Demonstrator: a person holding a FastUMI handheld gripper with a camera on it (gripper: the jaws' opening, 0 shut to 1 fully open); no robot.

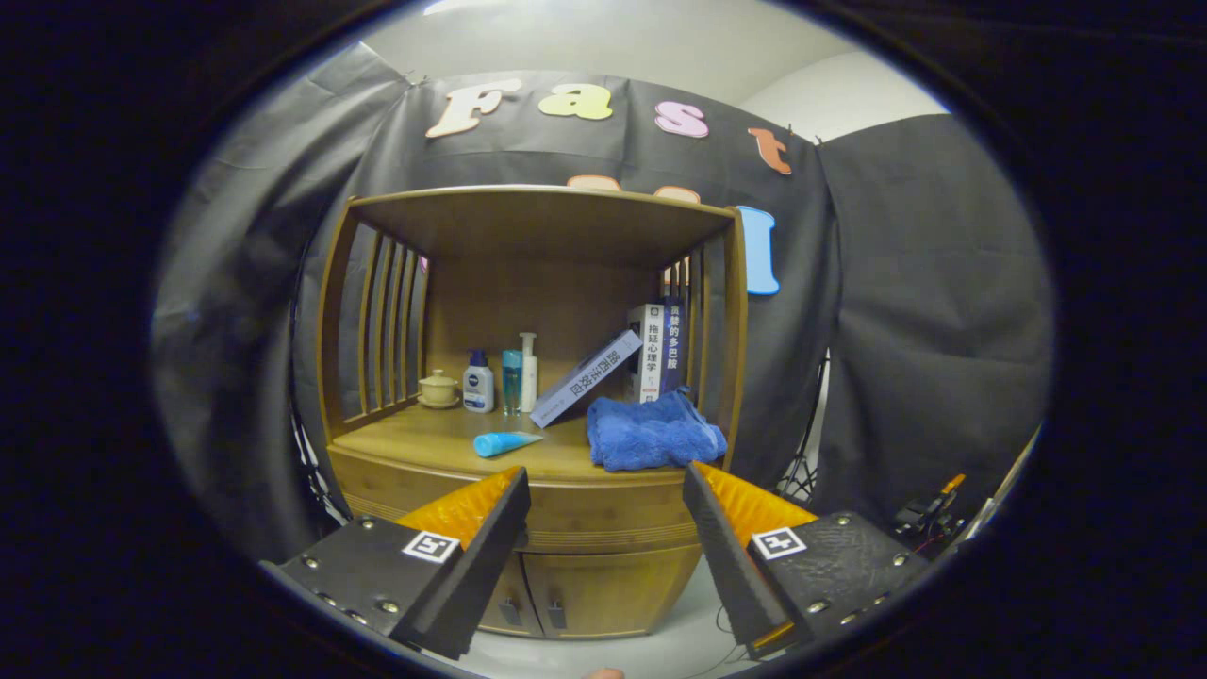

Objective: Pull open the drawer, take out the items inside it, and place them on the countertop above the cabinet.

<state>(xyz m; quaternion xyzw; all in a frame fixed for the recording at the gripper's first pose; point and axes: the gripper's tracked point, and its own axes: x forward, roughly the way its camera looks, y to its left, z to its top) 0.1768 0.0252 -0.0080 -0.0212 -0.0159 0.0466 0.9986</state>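
Observation:
A wooden cabinet [528, 283] stands ahead of me, with a slatted open shelf over a countertop [424, 438]. Below the countertop runs the drawer front [603, 514], shut. My gripper [608, 490] is open, held back from the cabinet, with its fingers framing the drawer front and nothing between them. On the countertop lie a blue tube [504, 442] near the front edge and a folded blue towel [653, 432] to its right. What is inside the drawer is hidden.
At the back of the countertop stand a small lidded cup [438, 388], three bottles [502, 377], a leaning book [586, 377] and upright books [658, 351]. Two lower doors [585, 589] sit under the drawer. Cables and a stand [929, 514] lie to the right.

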